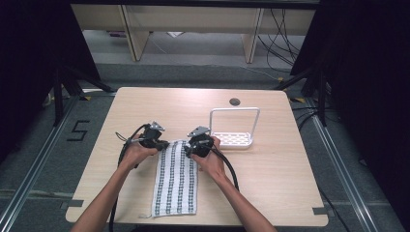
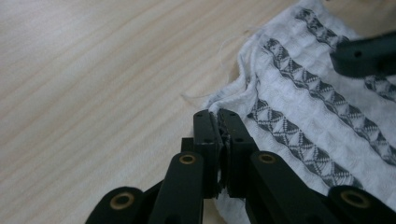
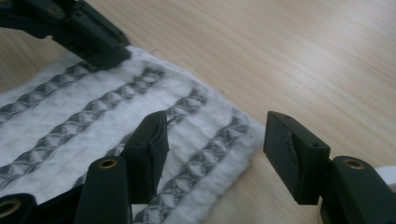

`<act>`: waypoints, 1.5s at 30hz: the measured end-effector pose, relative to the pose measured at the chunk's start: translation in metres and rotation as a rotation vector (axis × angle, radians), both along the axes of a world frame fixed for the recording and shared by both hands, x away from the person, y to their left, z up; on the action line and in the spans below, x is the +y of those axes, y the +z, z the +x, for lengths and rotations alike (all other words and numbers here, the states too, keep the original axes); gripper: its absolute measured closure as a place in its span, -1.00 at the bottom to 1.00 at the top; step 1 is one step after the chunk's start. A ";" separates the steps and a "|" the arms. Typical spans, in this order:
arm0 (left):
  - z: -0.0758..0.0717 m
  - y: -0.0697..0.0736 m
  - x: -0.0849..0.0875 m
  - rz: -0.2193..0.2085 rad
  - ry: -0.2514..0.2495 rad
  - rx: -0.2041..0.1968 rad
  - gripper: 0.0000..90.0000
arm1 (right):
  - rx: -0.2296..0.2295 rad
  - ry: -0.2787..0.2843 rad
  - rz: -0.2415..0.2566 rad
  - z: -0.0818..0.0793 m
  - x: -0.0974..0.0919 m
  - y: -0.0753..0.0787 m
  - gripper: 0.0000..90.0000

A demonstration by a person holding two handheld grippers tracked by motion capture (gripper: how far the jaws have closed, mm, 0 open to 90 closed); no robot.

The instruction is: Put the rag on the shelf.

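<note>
Table [image 1: 270,193]: pale wood, with a small round hole [image 1: 234,101] near its far edge.

My left gripper [image 1: 162,143]: held in my left hand [image 1: 138,152], at the far left corner of the towel. In the left gripper view its jaws are pinched together on the towel's bunched edge.

Towel [image 1: 175,181]: white with dark patterned stripes, lying flat and lengthwise, its near end close to the table's near edge, its far end between my two grippers.

My right gripper [image 1: 189,151]: held in my right hand [image 1: 209,157], at the towel's far right corner. In the right gripper view its jaws stand apart, one over the cloth, the other beyond the corner over bare wood, nothing between them.

Rack [image 1: 233,138]: white, a perforated tray with an upright hoop, just right of my right hand.
</note>
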State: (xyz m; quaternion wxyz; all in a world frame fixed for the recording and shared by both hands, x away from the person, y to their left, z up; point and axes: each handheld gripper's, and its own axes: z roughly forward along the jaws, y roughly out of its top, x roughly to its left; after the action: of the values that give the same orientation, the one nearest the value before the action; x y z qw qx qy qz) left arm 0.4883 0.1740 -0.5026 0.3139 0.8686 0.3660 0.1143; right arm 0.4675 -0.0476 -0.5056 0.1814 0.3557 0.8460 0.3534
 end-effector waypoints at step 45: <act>-0.033 0.054 0.011 -0.101 0.006 -0.131 0.91 | -0.070 0.089 0.115 -0.012 0.001 0.050 0.92</act>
State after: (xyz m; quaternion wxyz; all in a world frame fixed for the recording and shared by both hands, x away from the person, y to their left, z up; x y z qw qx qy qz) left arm 0.4556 0.1846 -0.4482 0.3803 0.8413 0.3524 0.1531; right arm 0.4552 -0.0465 -0.4559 0.1741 0.3150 0.8324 0.4214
